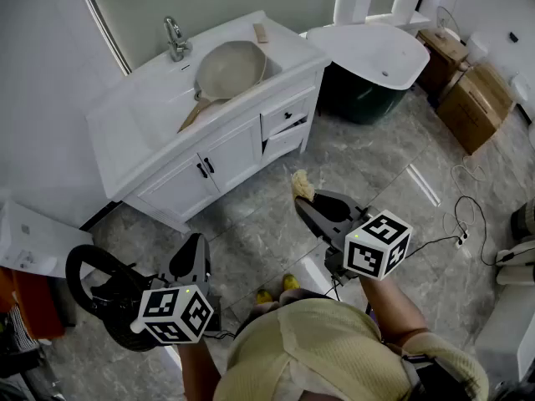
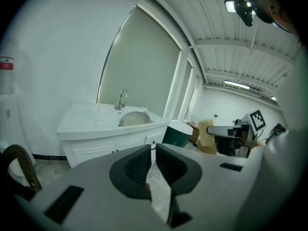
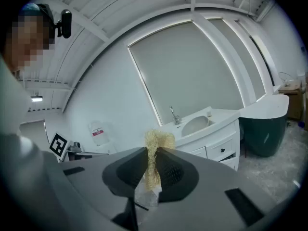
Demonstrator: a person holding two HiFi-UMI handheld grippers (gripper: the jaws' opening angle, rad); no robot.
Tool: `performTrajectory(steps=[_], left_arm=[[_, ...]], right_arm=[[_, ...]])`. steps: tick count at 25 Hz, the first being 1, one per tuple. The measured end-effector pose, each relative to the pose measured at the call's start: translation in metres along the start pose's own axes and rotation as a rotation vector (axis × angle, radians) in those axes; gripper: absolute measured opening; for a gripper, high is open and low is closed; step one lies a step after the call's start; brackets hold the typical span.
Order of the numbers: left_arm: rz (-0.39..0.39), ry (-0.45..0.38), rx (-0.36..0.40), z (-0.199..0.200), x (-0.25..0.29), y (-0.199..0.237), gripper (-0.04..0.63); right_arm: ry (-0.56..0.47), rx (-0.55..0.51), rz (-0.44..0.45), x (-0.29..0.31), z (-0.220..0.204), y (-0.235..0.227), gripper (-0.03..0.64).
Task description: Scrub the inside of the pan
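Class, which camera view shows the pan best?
The head view: it looks down into the pan, showing its whole inside and handle. Both gripper views show the pan only small, distant and side-on.

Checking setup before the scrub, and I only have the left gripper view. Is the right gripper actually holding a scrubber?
Observer: Yes. In the right gripper view, the right gripper is shut on a straw-coloured fibrous scrubber. Its tuft sticks out past the tips.
Operator: Pan handle? I can't make it out from here.
Observer: In the head view, the pan sits in the basin. Its wooden handle runs out over the counter toward the front edge.
Operator: Anything else on that counter?
Observer: A small tan block lies near the back edge, right of the pan in the head view.
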State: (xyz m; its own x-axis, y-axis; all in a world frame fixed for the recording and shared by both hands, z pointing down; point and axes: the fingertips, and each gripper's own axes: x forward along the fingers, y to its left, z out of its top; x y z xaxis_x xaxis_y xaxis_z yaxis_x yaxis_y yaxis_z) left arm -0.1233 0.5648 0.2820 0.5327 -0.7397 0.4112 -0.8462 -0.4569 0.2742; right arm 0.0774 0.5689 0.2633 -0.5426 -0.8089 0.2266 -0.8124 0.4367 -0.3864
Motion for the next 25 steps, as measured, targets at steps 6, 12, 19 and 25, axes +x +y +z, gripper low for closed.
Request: performTrajectory(steps=[6, 12, 19, 25], left_arm=[[0.007, -0.029, 0.075, 0.006, 0.019, -0.007, 0.072], [0.028, 0.002, 0.127, 0.003, 0.047, -0.020, 0.067], [0.045, 0.009, 0.137, 0.006, 0.075, -0.032, 0.067], [0.053, 0.032, 0.128, 0.004, 0.085, -0.031, 0.067]], right_arm=[[0.004, 0.007, 0.018, 0.008, 0.004, -0.015, 0.072], [0.021, 0.010, 0.020, 0.011, 0.008, -0.038, 0.073], [0.034, 0.009, 0.038, 0.015, 0.014, -0.066, 0.073], [0.042, 0.013, 0.050, 0.020, 0.017, -0.075, 0.073]])
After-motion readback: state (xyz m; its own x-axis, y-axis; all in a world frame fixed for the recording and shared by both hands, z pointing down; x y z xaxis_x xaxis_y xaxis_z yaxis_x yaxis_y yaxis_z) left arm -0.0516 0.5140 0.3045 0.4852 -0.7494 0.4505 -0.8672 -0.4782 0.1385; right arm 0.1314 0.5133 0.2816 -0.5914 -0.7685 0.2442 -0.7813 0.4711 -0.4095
